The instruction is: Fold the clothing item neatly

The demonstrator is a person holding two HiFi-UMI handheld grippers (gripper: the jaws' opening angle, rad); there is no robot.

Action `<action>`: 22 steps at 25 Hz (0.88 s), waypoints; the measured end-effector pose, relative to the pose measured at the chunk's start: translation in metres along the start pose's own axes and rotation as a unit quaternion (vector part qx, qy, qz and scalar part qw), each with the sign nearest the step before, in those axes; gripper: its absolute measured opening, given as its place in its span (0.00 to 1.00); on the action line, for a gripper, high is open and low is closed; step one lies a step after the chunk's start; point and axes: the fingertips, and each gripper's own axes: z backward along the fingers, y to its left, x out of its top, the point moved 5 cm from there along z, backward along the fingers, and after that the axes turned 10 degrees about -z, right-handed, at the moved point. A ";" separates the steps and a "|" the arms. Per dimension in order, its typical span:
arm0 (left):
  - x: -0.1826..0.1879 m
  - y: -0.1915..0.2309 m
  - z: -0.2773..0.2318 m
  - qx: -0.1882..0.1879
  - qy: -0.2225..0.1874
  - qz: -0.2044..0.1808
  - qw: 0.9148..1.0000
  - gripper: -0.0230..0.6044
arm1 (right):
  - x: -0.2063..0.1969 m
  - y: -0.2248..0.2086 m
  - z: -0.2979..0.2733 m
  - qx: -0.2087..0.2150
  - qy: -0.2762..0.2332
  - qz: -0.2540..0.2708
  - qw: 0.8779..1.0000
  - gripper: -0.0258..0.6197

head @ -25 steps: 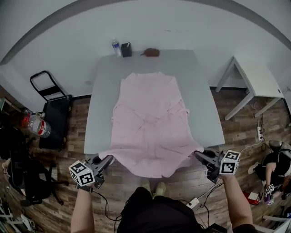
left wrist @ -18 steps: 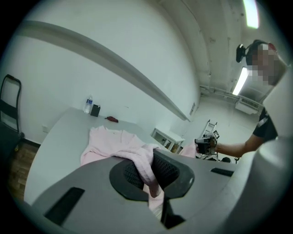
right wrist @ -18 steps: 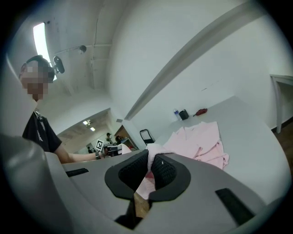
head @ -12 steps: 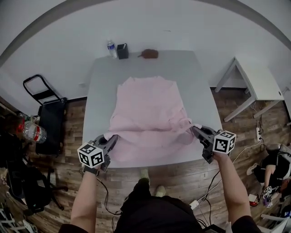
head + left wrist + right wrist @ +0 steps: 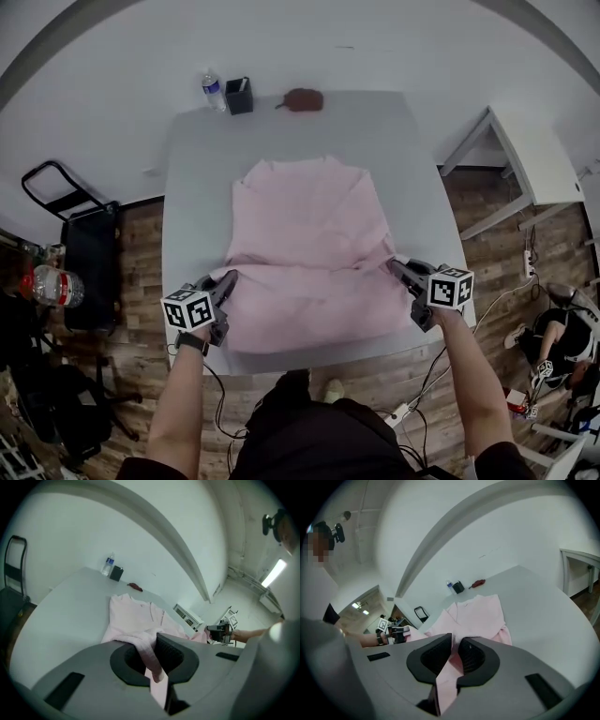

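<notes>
A pale pink garment (image 5: pixel 305 244) lies spread on the grey table (image 5: pixel 192 187), its near part doubled back over itself. My left gripper (image 5: pixel 228 278) is shut on the garment's left edge, and pink cloth (image 5: pixel 149 652) runs between its jaws. At the right edge my right gripper (image 5: pixel 395 265) is shut on the garment too, with cloth (image 5: pixel 449 667) pinched in its jaws. Both grippers hover over the table's near half, level with each other. From the left gripper view the right gripper (image 5: pixel 218 632) shows across the garment.
A water bottle (image 5: pixel 213 91), a dark cup (image 5: pixel 239 96) and a small brown object (image 5: pixel 303 98) stand at the table's far edge. A white side table (image 5: pixel 530 155) is at the right. A black trolley (image 5: pixel 80 239) and a bottle (image 5: pixel 52 284) are on the floor at the left.
Both grippers have carried the garment's hanging hem up from below the table's near edge and forward over the table, so the near part now lies folded onto the rest.
</notes>
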 end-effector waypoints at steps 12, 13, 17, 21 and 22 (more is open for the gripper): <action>-0.032 0.049 -0.015 -0.010 0.128 0.000 0.992 0.32 | -0.012 -0.063 0.006 -0.189 0.093 0.039 0.977 0.27; -0.031 0.052 -0.012 -0.010 0.134 -0.002 0.991 0.33 | -0.012 -0.061 0.010 -0.185 0.082 0.035 0.979 0.27; -0.020 0.051 0.011 0.006 0.131 -0.030 0.991 0.33 | -0.018 -0.029 0.014 -0.144 0.048 0.051 0.987 0.26; -0.016 0.007 0.030 0.012 0.104 -0.087 0.991 0.33 | -0.036 0.013 0.015 -0.094 0.041 0.103 0.989 0.26; -0.017 -0.009 0.032 0.010 0.095 -0.103 0.990 0.33 | -0.043 0.023 0.014 -0.084 0.043 0.118 0.989 0.26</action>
